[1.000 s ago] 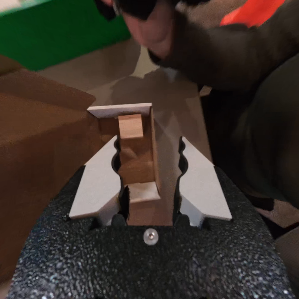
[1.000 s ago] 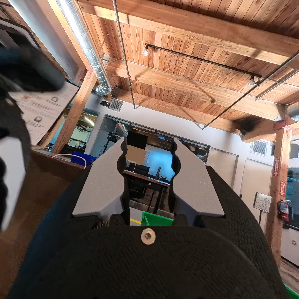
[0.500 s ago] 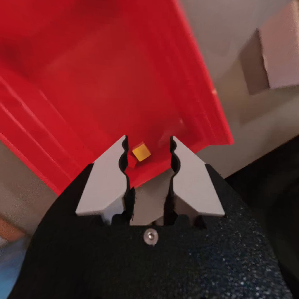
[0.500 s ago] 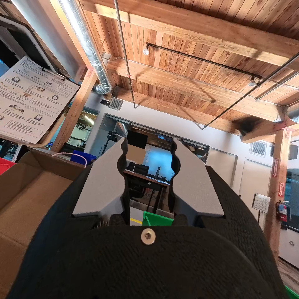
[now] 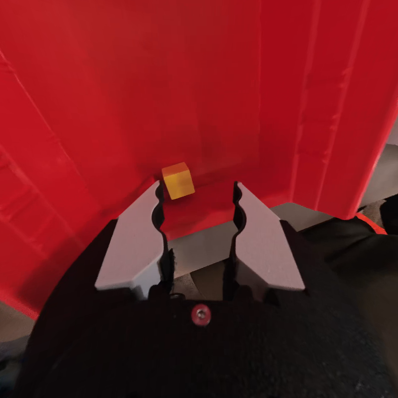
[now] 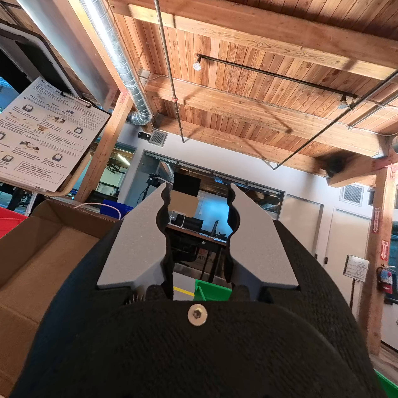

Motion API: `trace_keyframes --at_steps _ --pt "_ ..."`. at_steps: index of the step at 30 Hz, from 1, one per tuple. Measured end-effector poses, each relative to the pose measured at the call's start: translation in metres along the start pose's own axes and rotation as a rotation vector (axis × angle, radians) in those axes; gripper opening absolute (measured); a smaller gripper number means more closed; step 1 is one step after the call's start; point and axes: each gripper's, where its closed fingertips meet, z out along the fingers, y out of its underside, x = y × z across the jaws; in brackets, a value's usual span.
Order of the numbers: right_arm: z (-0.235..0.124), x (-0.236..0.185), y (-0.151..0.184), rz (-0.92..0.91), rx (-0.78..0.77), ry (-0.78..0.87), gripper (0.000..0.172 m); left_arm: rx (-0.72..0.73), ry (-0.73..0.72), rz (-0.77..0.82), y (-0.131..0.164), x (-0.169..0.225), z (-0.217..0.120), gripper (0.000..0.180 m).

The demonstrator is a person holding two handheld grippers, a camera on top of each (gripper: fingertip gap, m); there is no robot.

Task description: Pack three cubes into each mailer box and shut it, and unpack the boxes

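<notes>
Red bin (image 5: 107, 107) filled nearly all I saw past my left gripper (image 5: 197, 185). Its fingers were spread, nothing btwn them; yellow cube (image 5: 178, 182) sat in the bin just ahead of my left fingertip (image 5: 156, 189), w/ a gap. My right gripper (image 6: 198, 187) pointed up at the wood ceiling (image 6: 258, 64), spread too, holding nothing; open cardboard mailer box (image 6: 43, 247) lay to its left.

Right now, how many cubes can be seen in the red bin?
1. A yellow cube lies on the red bin floor, just beyond the open left gripper fingertips. Others may be hidden behind the gripper.
</notes>
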Motion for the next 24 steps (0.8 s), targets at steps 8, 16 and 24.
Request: trace_keyframes --at_steps 8,16,24 --pt "0.000 0.002 0.001 0.030 -0.001 0.001 0.052 0.000 0.072 -0.008 -0.002 0.012 0.009 0.061" --pt "0.001 0.001 0.002 0.035 -0.004 -0.002 0.052 -0.111 -0.034 0.052 0.013 -0.002 0.022 0.049" --pt "0.001 0.002 0.003 0.054 -0.006 0.000 0.051 0.003 -0.106 0.282 -0.008 0.009 0.001 0.026"
